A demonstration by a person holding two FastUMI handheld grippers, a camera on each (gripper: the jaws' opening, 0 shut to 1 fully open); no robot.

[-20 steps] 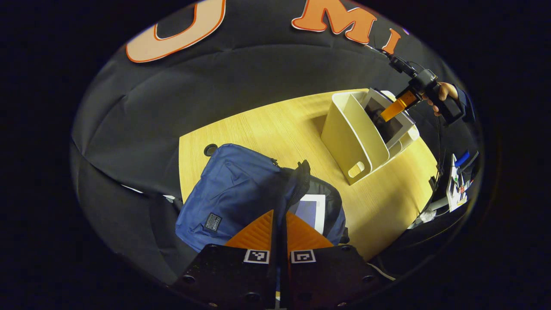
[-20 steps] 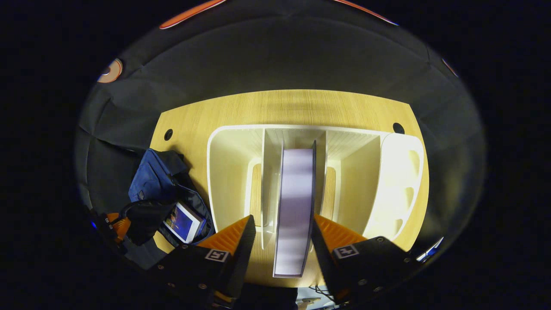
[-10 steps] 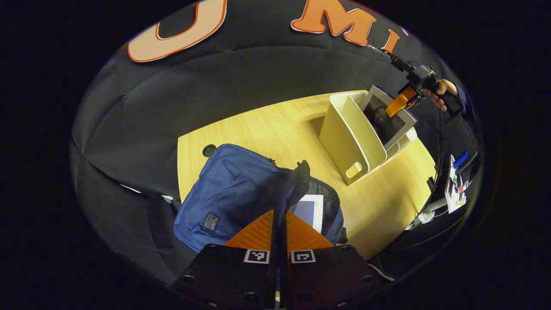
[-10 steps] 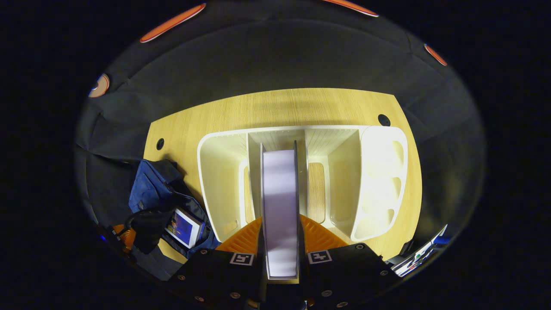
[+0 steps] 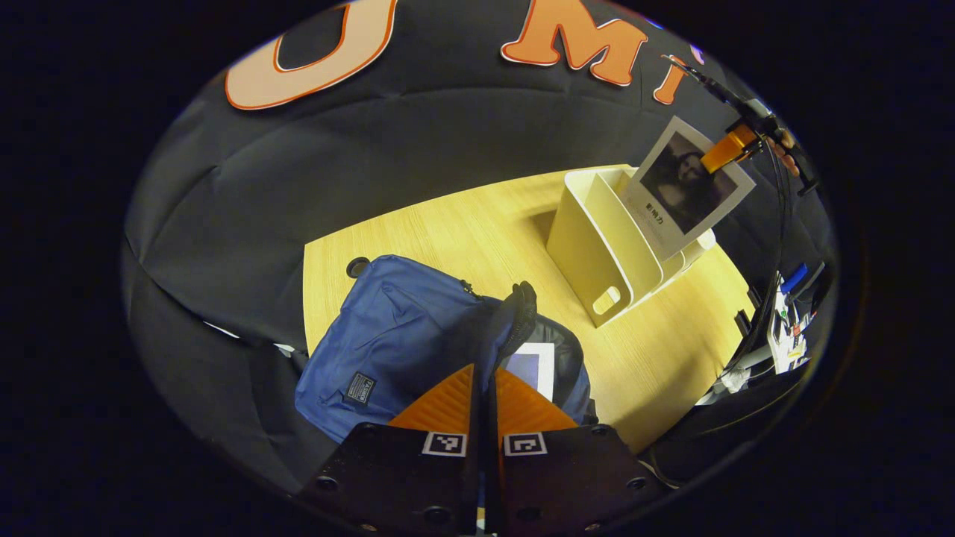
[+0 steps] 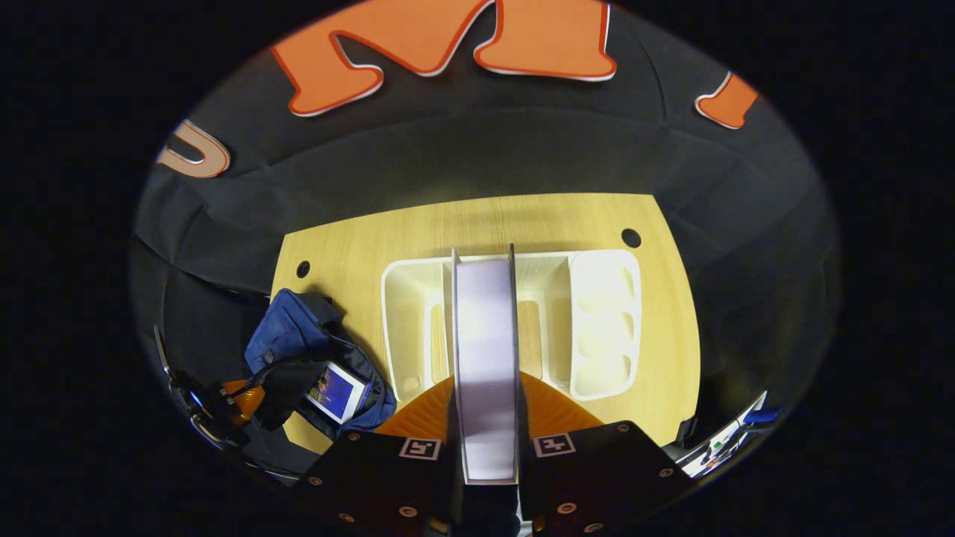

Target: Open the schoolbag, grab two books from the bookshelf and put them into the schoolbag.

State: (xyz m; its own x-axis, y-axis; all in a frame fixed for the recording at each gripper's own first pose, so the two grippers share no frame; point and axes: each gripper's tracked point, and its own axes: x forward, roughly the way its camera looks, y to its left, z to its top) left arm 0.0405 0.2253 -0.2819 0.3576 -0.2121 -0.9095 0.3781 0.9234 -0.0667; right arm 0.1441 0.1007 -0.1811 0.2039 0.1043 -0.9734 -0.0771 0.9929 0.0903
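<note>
The blue schoolbag (image 5: 395, 343) lies open on the wooden table, with one white-framed book (image 5: 533, 365) inside it. My left gripper (image 5: 485, 369) is shut on the bag's dark flap edge (image 5: 518, 313) and holds it up. In the right gripper view, my right gripper (image 6: 485, 384) is shut on the second book (image 6: 485, 335), seen edge-on above the white bookshelf (image 6: 604, 313). In the left gripper view that book (image 5: 686, 190) hangs clear above the bookshelf (image 5: 597, 246), pinched at its top corner by the right gripper (image 5: 727, 149). The schoolbag (image 6: 287, 339) and left gripper (image 6: 239, 399) sit lower left.
The table (image 5: 440, 231) has a round cable hole (image 5: 357, 266) behind the bag and another (image 6: 631, 238) behind the shelf. Loose clutter and cables (image 5: 783, 321) sit off the table's right edge. Black cloth surrounds the table.
My right gripper went from open around the book to shut on it, then lifted it up out of the bookshelf. My left gripper kept holding the bag's flap in place.
</note>
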